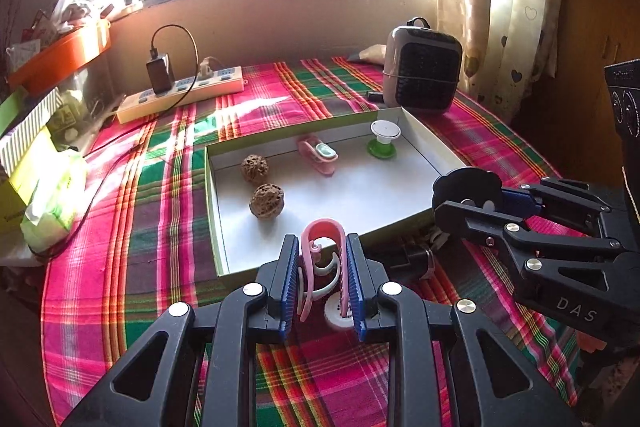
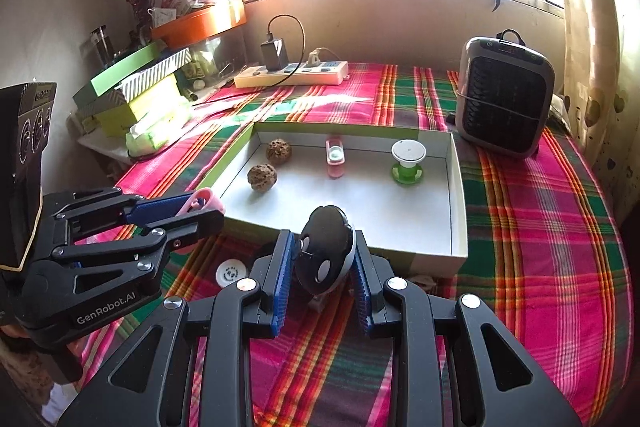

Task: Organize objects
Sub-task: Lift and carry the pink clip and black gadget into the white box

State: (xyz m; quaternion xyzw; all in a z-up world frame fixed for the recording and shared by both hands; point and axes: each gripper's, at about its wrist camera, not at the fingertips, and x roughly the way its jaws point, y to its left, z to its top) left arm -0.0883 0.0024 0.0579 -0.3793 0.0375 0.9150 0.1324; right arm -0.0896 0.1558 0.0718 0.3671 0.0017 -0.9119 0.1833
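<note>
A shallow white box lies on the plaid cloth. In it are two walnuts, a pink clip and a green and white spool. My left gripper is shut on a pink hook-shaped clip, held just before the box's near edge. My right gripper is shut on a round black and white object at the box's near right corner.
A white round cap lies on the cloth before the box. A grey heater stands behind right, a power strip with charger behind left, stacked boxes at far left.
</note>
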